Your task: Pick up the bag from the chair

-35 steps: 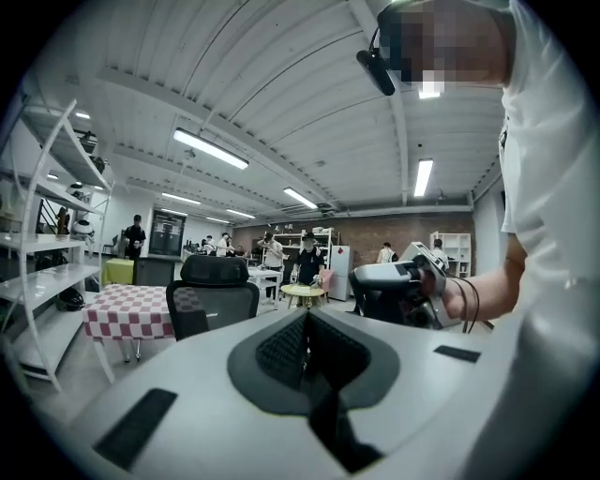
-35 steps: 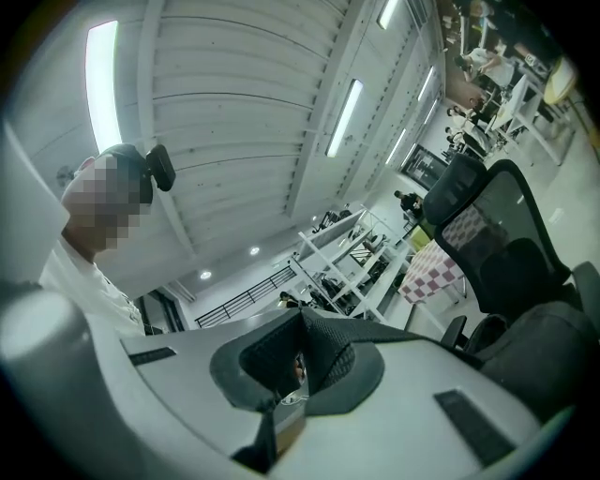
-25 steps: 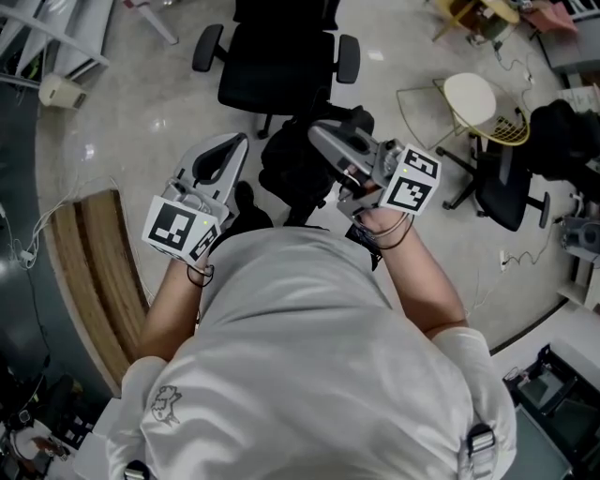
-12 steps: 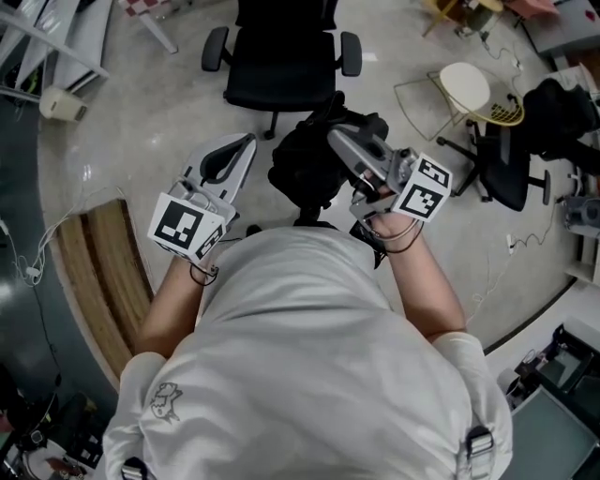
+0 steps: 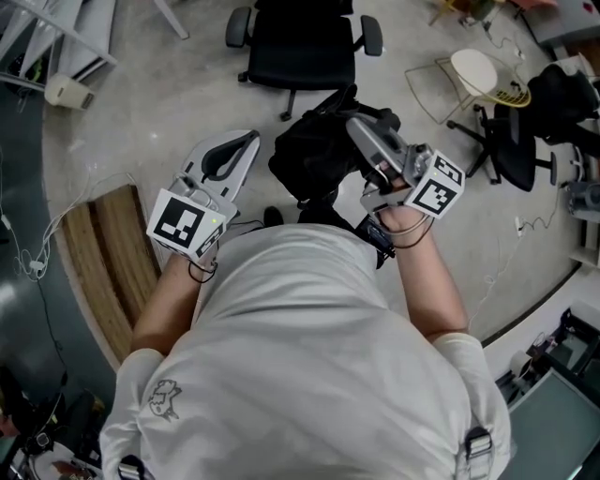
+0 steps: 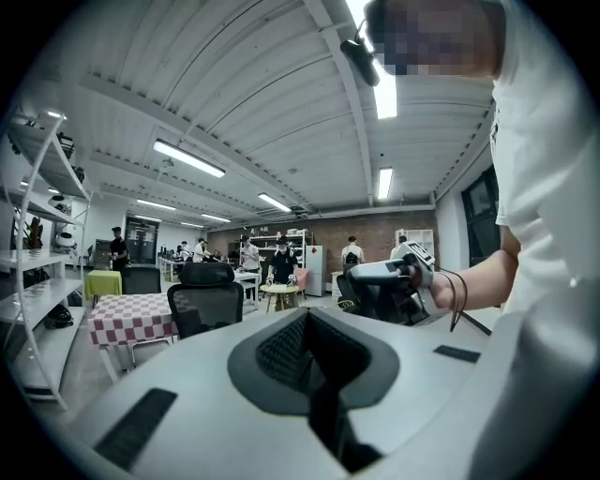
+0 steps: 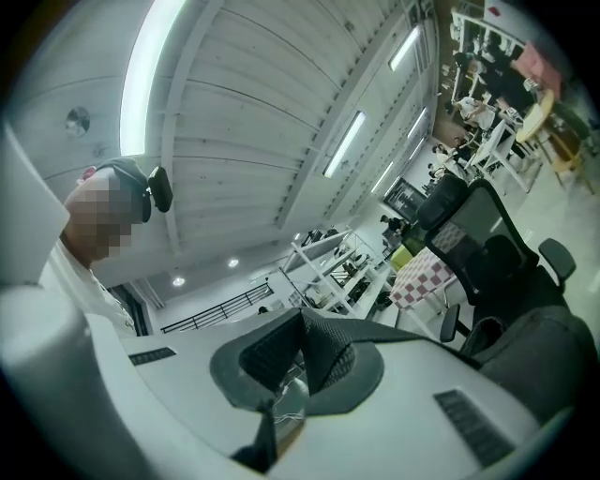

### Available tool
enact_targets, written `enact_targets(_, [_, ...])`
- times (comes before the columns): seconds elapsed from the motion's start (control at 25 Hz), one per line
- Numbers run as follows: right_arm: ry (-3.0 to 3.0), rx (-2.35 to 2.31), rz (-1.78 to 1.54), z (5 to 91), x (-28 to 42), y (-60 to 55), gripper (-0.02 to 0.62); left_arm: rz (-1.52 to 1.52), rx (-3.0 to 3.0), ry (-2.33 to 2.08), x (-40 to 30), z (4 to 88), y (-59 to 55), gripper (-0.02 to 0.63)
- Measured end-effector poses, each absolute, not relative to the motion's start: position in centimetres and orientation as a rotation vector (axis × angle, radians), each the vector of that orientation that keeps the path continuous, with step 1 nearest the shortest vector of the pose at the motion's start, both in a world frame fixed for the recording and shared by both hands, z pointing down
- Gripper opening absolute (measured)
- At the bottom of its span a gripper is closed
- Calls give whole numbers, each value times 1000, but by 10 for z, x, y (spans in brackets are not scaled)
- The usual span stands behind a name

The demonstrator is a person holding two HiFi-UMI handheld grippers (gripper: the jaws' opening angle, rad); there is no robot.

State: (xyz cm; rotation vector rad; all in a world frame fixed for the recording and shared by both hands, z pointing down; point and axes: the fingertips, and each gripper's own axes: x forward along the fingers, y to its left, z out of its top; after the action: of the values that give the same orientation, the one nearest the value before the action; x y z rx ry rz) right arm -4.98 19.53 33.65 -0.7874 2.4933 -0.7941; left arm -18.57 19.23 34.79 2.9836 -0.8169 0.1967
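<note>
A black bag [image 5: 314, 150] hangs off the floor in front of the black office chair [image 5: 305, 42], clear of its seat. My right gripper [image 5: 356, 124] reaches over the bag's top and is shut on it. The right gripper view shows the jaws of the right gripper [image 7: 300, 323] together, part of the bag [image 7: 544, 361] at lower right and the chair [image 7: 487, 248] beyond it. To the left of the bag, my left gripper [image 5: 247, 141] is shut and holds nothing. In the left gripper view, the left gripper [image 6: 309, 323] points at the right hand.
A white round seat with a wire frame [image 5: 473, 70] and another dark chair [image 5: 520, 150] stand at the right. A wooden board [image 5: 103, 272] and cables lie on the floor at left. White shelving [image 5: 56, 28] is at the upper left. A checkered table [image 6: 131, 319] stands further off.
The right gripper and the bag have drifted right and slightly up in the head view. The chair has slid toward the top edge. The left gripper has barely moved.
</note>
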Motion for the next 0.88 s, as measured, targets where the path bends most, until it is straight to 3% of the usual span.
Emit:
enact_targets(0.16, [2472, -784, -801, 342, -90, 223, 32, 209, 2968, -815, -226, 358, 216, 11])
enact_targets(0.88, [2507, -686, -927, 353, -122, 251, 32, 155, 2913, -850, -237, 364, 218, 11])
